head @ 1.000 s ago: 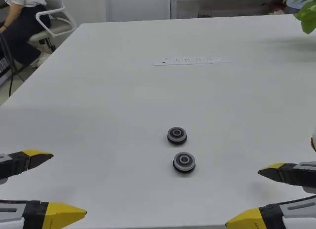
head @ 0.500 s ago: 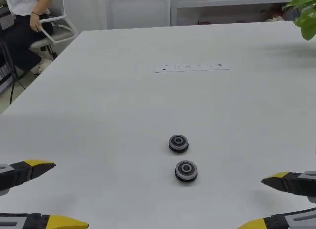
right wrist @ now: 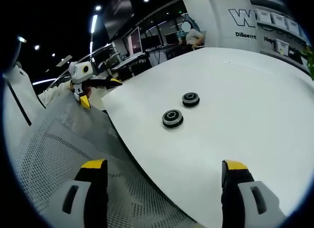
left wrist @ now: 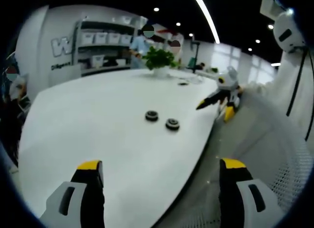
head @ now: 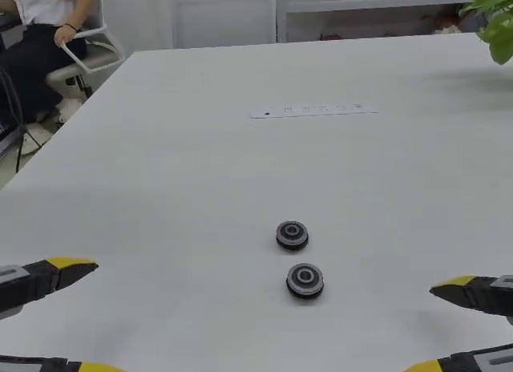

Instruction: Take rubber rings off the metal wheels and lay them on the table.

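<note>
Two small metal wheels with black rubber rings lie flat on the white table [head: 200, 163], one behind the other: the far wheel [head: 292, 235] and the near wheel [head: 304, 281]. They also lie ahead in the left gripper view, far wheel [left wrist: 151, 116] and near wheel [left wrist: 172, 124], and in the right gripper view, near wheel [right wrist: 172, 118] and far wheel [right wrist: 190, 99]. My left gripper [head: 60, 320] hovers open at the table's near left edge. My right gripper [head: 461, 328] hovers open at the near right. Both hold nothing and stand well apart from the wheels.
A flush power strip [head: 313, 110] sits in the table's far middle. A plant [head: 495, 15] stands at the far right corner. A person sits on a chair [head: 88, 55] beyond the far left corner. Shelves line the back wall.
The head camera has tipped upward, so the wheels and grippers sit lower in the picture. The wheels have not moved. Both grippers stay open.
</note>
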